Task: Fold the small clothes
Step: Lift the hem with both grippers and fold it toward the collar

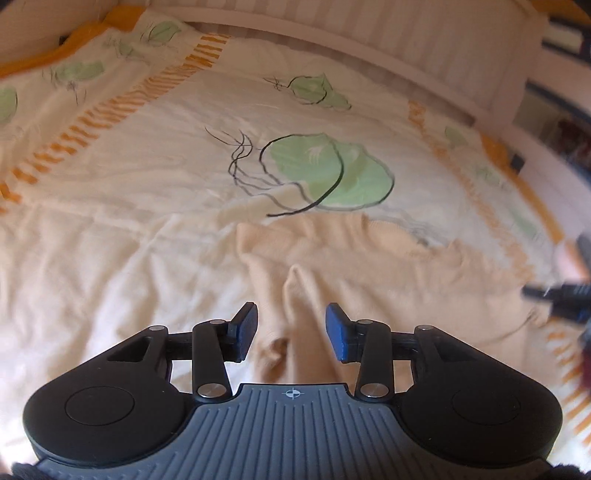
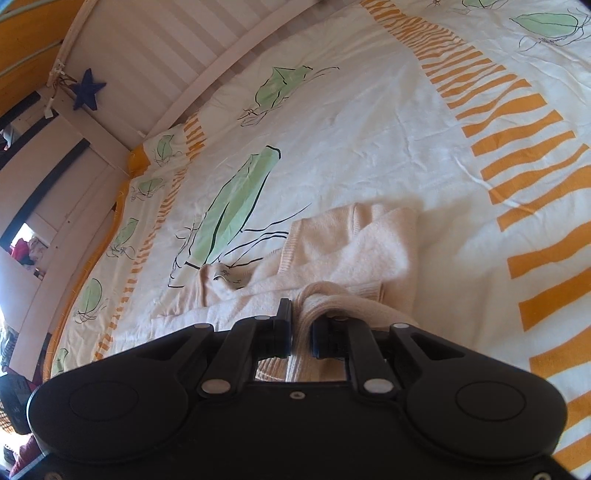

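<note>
A small peach knit sweater (image 1: 369, 266) lies rumpled on a bedspread. My left gripper (image 1: 291, 325) is open just above it, with a raised fold of the knit between its spread fingers but not pinched. In the right wrist view the same sweater (image 2: 354, 251) lies partly folded over itself. My right gripper (image 2: 301, 325) is shut on a bunched, ribbed edge of the sweater. The right gripper also shows blurred at the right edge of the left wrist view (image 1: 561, 295).
The cream bedspread (image 2: 369, 129) has green leaf prints and orange stripe bands. A white slatted bed rail (image 1: 369, 29) runs along the far side. A blue star (image 2: 88, 92) hangs on the white frame at the left.
</note>
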`<state>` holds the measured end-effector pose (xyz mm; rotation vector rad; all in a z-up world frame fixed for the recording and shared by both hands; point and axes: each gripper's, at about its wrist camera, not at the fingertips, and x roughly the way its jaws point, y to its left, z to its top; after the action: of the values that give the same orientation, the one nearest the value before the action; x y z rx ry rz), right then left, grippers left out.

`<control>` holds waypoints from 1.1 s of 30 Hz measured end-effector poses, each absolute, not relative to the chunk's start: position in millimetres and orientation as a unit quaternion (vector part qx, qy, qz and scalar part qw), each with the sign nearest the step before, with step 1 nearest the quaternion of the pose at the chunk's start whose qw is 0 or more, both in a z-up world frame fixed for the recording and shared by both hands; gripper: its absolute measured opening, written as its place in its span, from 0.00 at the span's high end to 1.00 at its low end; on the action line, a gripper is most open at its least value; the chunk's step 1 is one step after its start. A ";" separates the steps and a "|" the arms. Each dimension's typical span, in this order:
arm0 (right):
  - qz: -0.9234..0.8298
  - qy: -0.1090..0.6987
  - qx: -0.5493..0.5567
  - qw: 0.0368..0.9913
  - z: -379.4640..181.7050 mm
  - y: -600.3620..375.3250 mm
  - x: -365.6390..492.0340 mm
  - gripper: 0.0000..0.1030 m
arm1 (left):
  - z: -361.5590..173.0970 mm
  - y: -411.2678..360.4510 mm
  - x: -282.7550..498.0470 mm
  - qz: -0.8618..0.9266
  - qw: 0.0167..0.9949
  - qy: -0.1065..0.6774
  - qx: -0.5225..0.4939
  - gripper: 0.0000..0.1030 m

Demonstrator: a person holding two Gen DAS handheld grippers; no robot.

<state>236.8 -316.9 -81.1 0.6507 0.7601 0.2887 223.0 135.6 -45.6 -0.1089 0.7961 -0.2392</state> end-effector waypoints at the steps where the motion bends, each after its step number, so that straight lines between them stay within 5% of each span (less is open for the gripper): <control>1: 0.139 0.363 0.311 0.867 -81.4 -317.0 237.0 0.79 | -47.3 131.5 220.3 -0.117 0.913 0.391 -0.023 0.62; 17: 0.147 0.370 0.309 0.864 -85.8 -319.6 248.1 0.78 | -67.8 80.8 252.5 -0.179 0.897 0.360 0.185 0.62; 33: 0.153 0.355 0.302 0.872 -95.3 -321.6 259.5 0.78 | -59.3 113.4 285.8 -0.167 0.913 0.369 -0.048 0.61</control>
<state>259.5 -321.6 -95.3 0.6306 0.7415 0.3196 285.8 113.4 -59.3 -0.0985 0.7606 -0.3450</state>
